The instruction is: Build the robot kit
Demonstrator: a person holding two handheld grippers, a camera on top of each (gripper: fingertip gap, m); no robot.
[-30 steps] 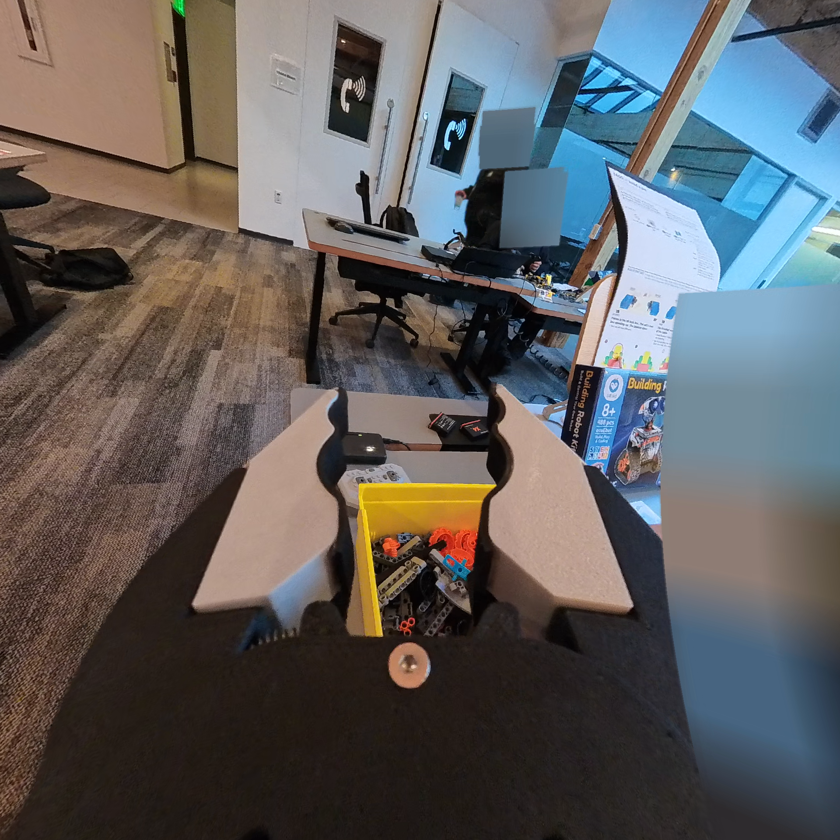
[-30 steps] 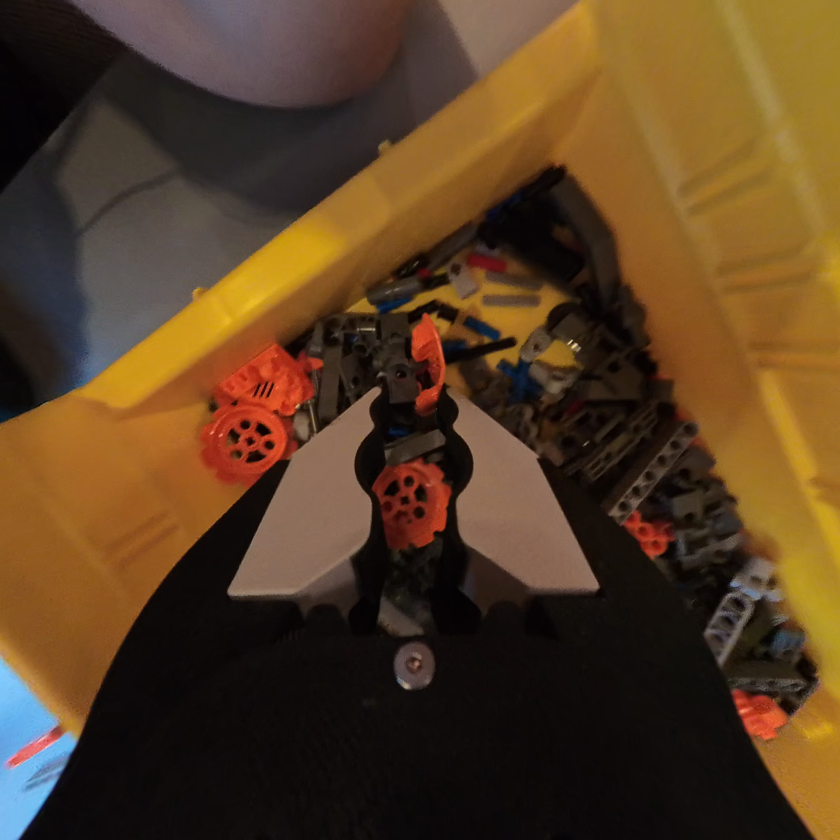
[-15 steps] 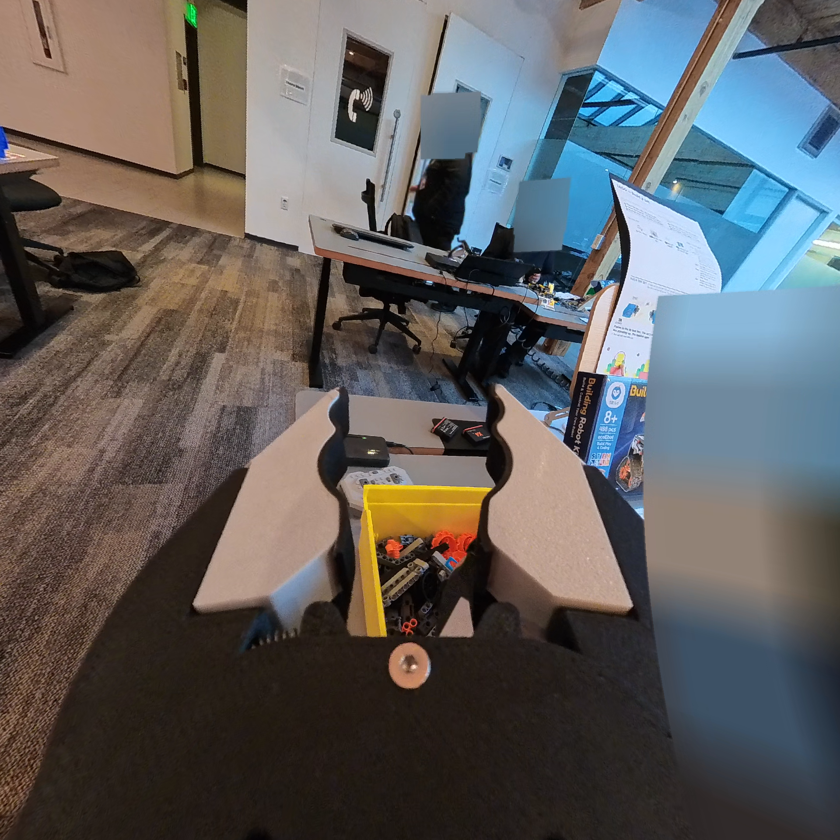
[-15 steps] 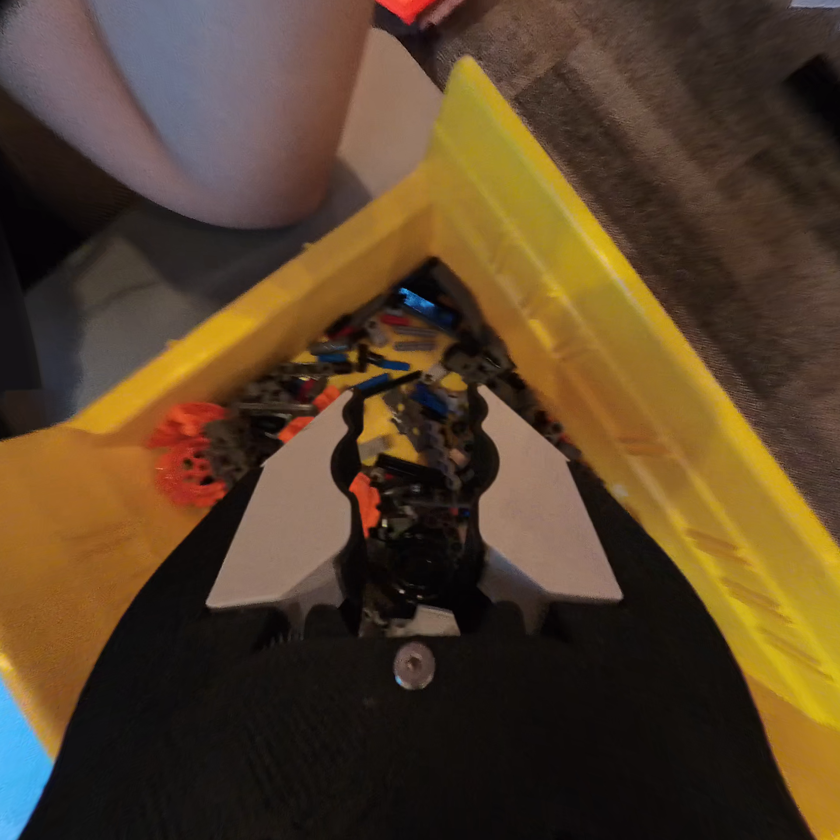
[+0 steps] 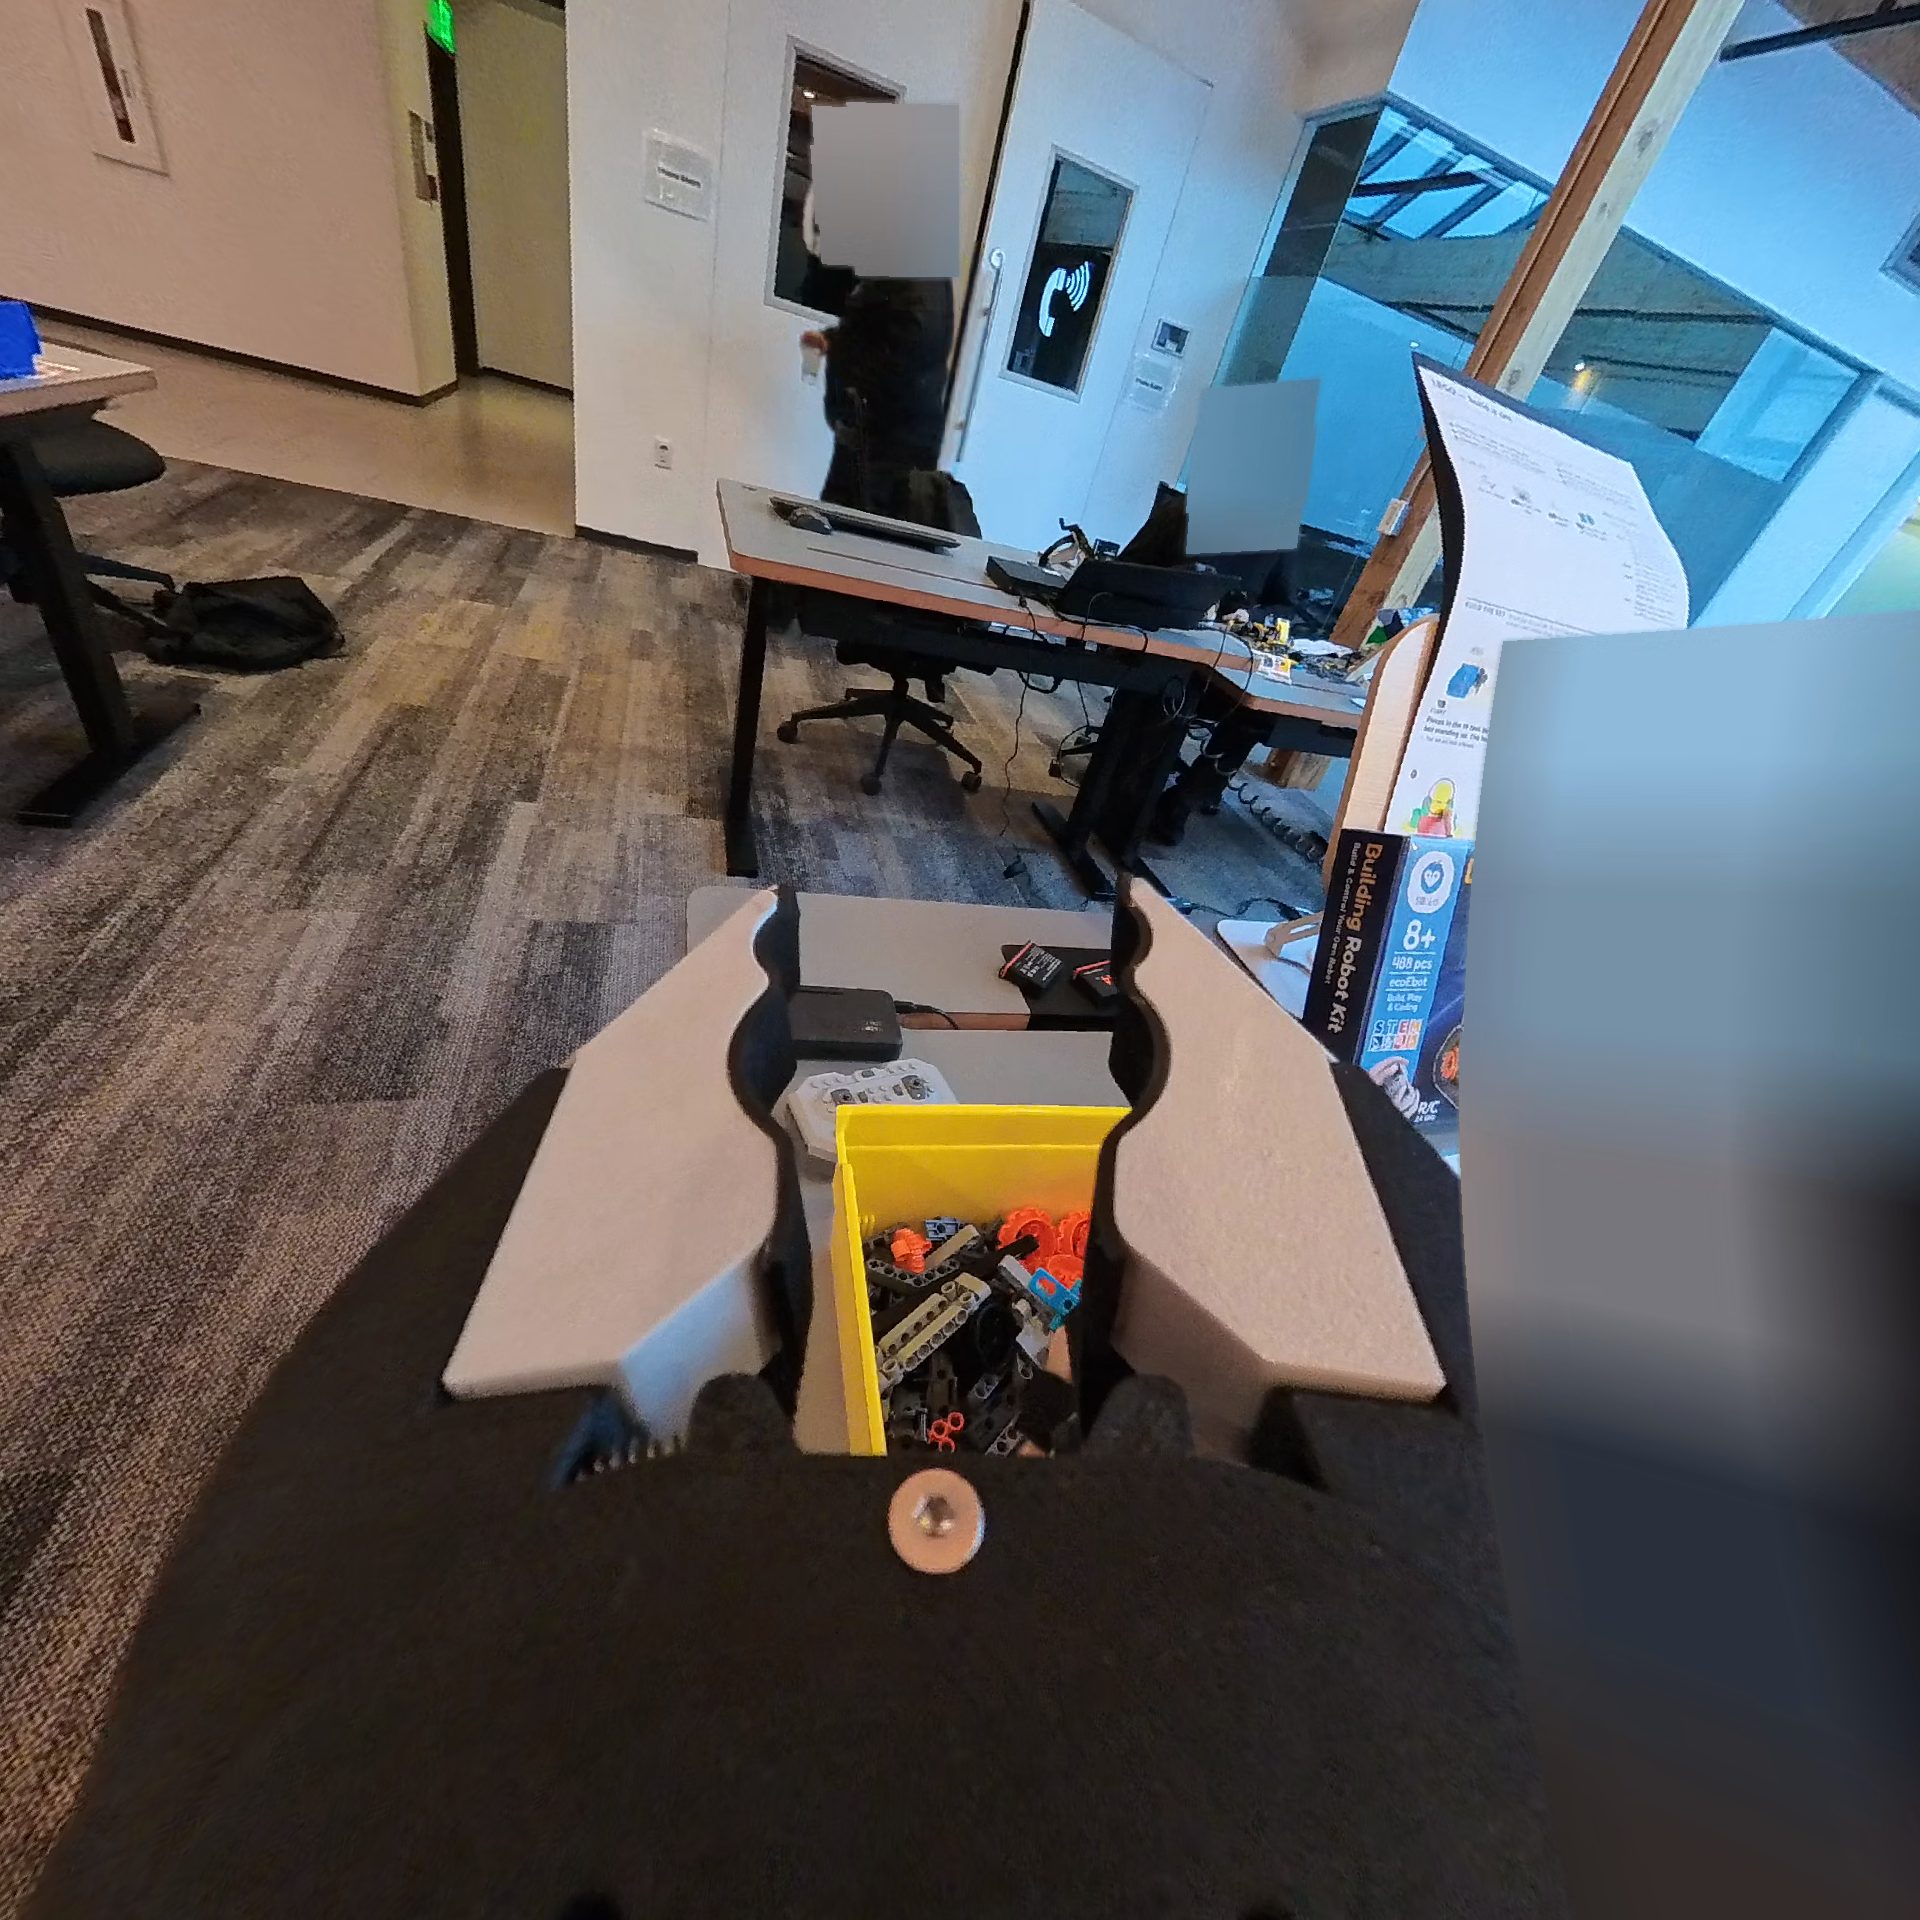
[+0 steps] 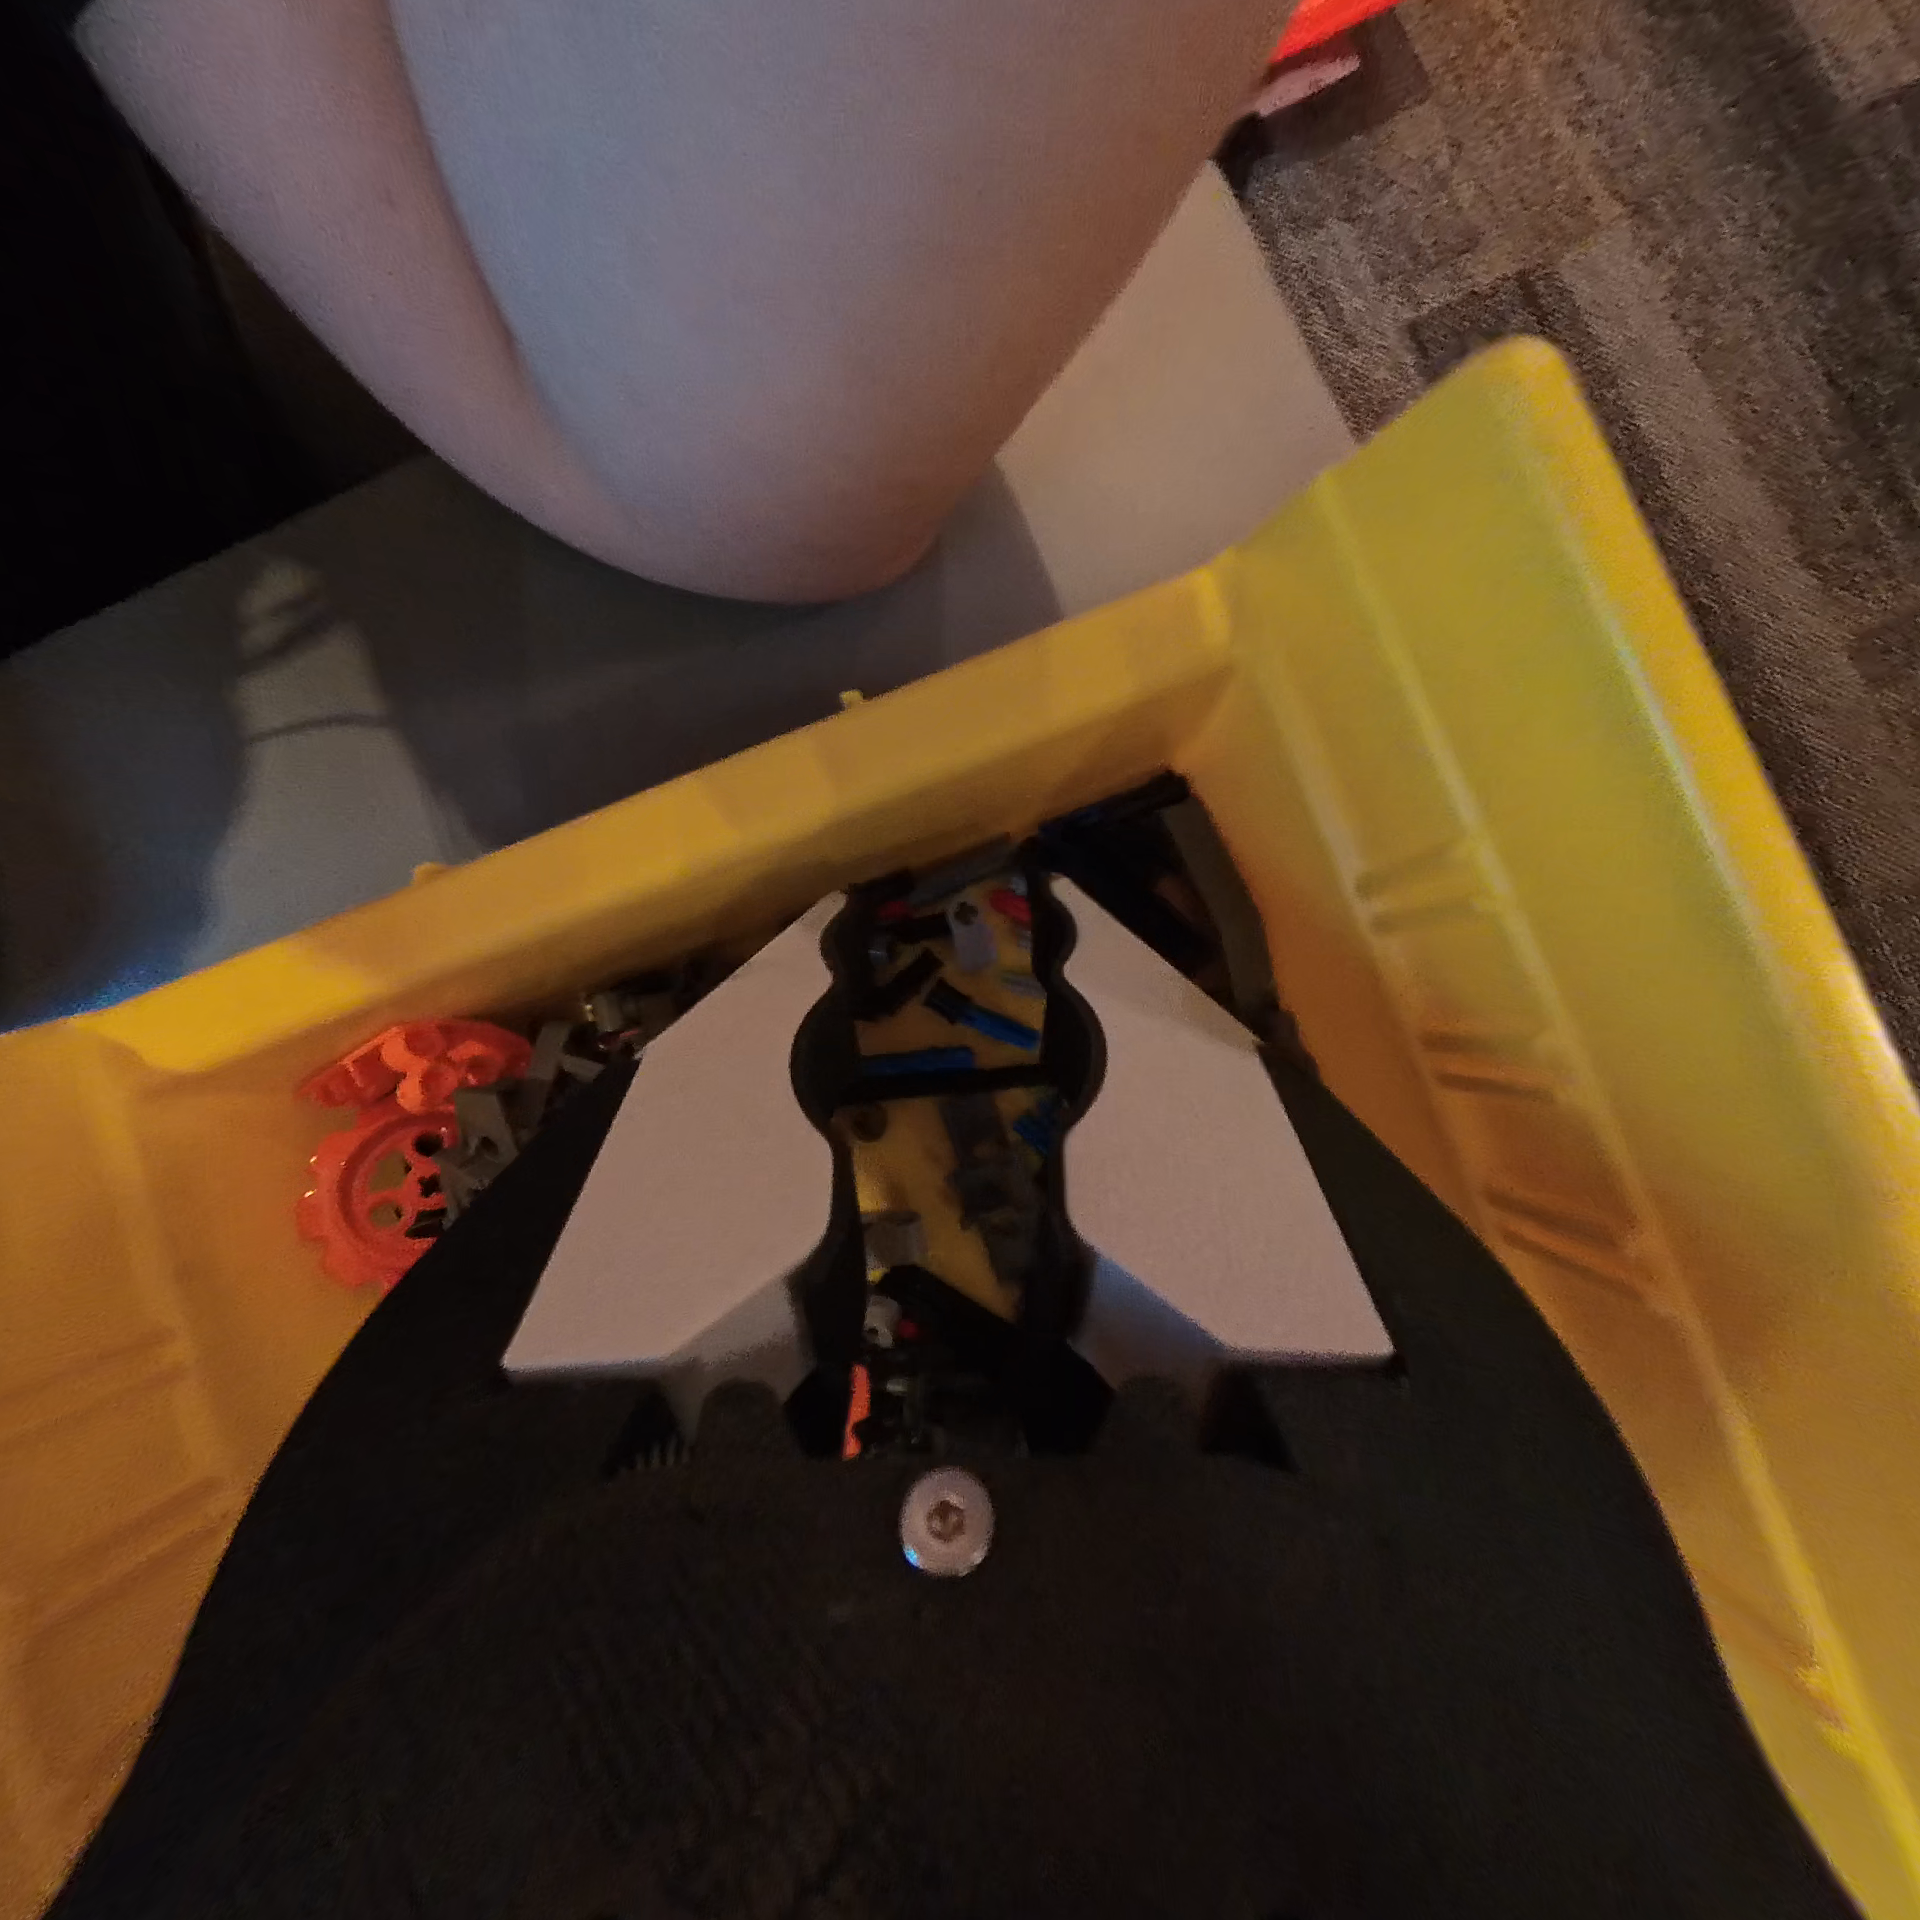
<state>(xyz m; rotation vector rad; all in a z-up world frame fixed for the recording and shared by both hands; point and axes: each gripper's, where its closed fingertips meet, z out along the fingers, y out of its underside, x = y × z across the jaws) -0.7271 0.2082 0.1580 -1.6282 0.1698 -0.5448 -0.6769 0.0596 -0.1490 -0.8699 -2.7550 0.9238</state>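
Two grippers, both released: your left gripper [image 5: 951, 914] hangs empty above the yellow bin [image 5: 977, 1153]. Your right gripper [image 6: 940, 894] is inside the bin, jaws parted over loose building pieces [image 6: 956, 1039], with its tips near the far wall. Orange gears [image 6: 384, 1174] lie to its left.

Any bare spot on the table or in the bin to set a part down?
Bare grey table behind the black box. In the yellow bin, only a thin strip of floor shows between the right gripper fingers. Elsewhere the parts pile thick. The left gripper is above it, open.
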